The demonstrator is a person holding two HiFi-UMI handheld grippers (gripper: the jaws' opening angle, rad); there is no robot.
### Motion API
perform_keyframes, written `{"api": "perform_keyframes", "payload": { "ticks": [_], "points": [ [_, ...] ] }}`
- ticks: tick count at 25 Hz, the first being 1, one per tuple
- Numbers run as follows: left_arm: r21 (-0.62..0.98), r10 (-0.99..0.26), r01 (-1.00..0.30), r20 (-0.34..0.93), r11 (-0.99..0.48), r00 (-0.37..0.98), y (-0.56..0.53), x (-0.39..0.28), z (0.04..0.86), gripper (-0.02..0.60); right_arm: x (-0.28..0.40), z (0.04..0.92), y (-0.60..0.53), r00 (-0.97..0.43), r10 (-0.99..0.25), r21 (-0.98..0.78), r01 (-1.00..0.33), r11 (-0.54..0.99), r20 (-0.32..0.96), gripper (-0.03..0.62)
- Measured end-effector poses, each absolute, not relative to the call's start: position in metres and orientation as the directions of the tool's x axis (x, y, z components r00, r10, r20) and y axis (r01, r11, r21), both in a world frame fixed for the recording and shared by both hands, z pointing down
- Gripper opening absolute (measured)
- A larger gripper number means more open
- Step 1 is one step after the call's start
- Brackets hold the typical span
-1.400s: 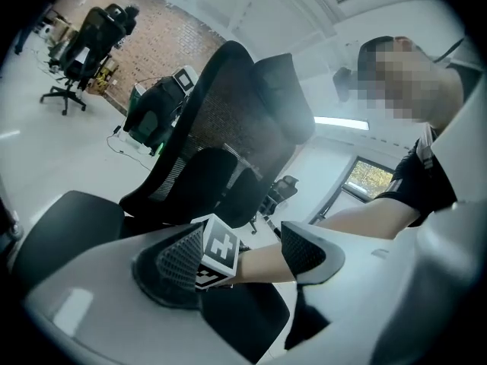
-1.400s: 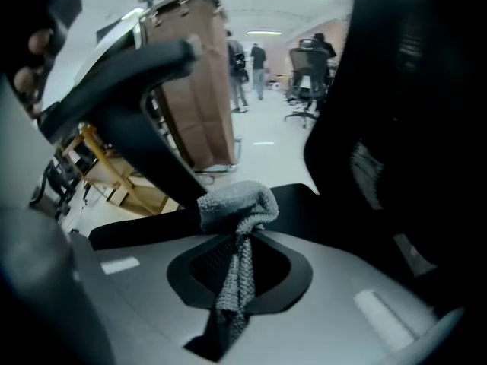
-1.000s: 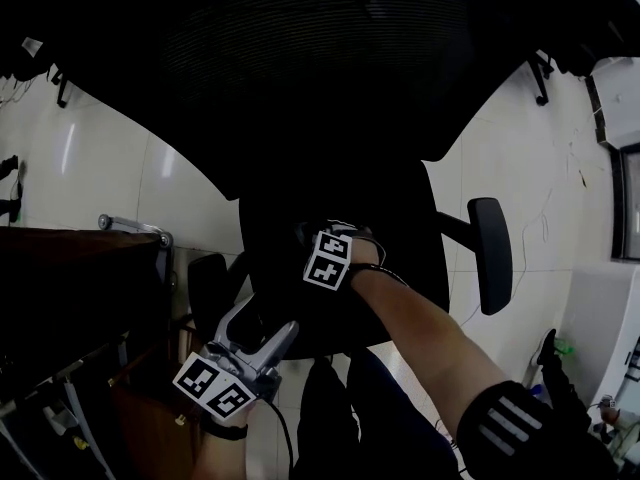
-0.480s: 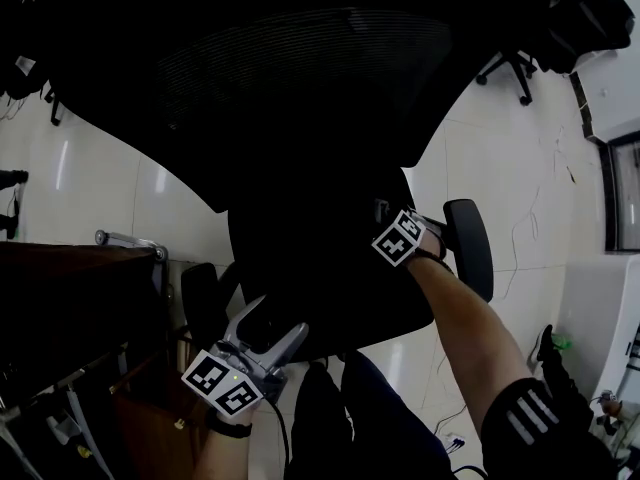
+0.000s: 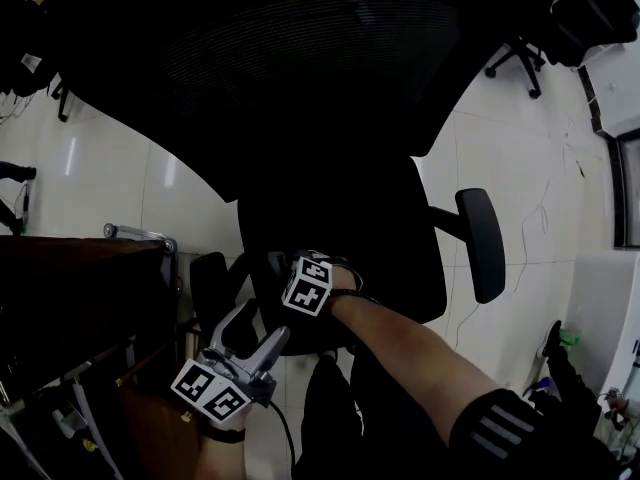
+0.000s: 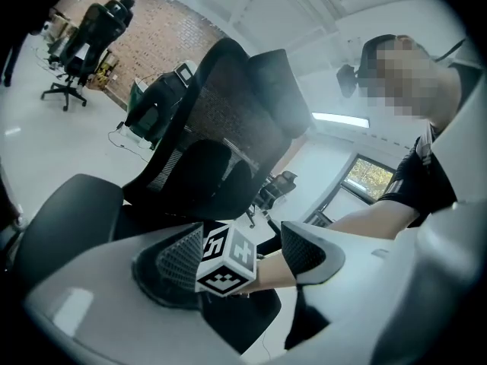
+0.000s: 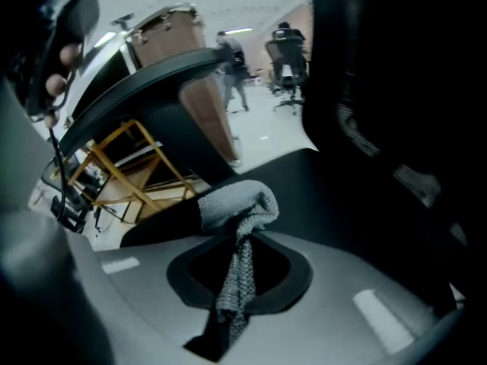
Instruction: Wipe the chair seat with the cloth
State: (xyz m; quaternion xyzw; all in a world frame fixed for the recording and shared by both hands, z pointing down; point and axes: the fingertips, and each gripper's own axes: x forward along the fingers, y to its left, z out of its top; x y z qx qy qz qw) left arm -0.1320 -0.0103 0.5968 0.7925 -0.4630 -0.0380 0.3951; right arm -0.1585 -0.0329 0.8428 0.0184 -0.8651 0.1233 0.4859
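Observation:
The black office chair's seat (image 5: pixel 370 238) fills the middle of the head view, under its mesh backrest (image 5: pixel 300 78). My right gripper (image 5: pixel 297 270) rests on the seat's front left part and is shut on a grey knitted cloth (image 7: pixel 234 202). In the right gripper view (image 7: pixel 240 274) the cloth bunches ahead of the jaws and lies against the dark seat (image 7: pixel 358 196). My left gripper (image 5: pixel 262 321) hangs open just off the seat's front left corner with nothing in it. The left gripper view (image 6: pixel 243 253) looks at the right gripper's marker cube (image 6: pixel 228 261) between its two fingers (image 6: pixel 173 258).
A dark wooden desk (image 5: pixel 70 288) stands close on the left, beside the chair's left armrest (image 5: pixel 207 290). The right armrest (image 5: pixel 482 243) sticks out over the white tiled floor (image 5: pixel 520 198). Another wheeled chair (image 5: pixel 525 63) stands at the far right, and cables trail on the floor.
My right gripper with the cloth swept across the seat to the right side, then back to the front left. The left gripper has hardly moved.

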Motion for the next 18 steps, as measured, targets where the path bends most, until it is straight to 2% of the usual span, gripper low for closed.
{"api": "perform_keyframes", "payload": {
  "ticks": [4, 8, 18],
  "points": [
    [0.659, -0.768, -0.713, 0.322, -0.238, 0.553, 0.001, -0.140, 0.604, 0.345, -0.190, 0.855, 0.006, -0.524, 0.146, -0.214, -0.071, 0.974, 0.839, 0.031],
    [0.667, -0.766, -0.709, 0.326, -0.229, 0.554, 0.006, -0.135, 0.609, 0.345, -0.169, 0.867, 0.005, -0.515, 0.146, -0.216, -0.077, 0.973, 0.845, 0.031],
    [0.695, -0.700, -0.660, 0.319, -0.286, 0.639, 0.002, -0.081, 0.613, 0.345, 0.057, 0.886, -0.070, -0.298, -0.018, -0.064, -0.266, 0.962, 0.954, 0.031]
  ]
}}
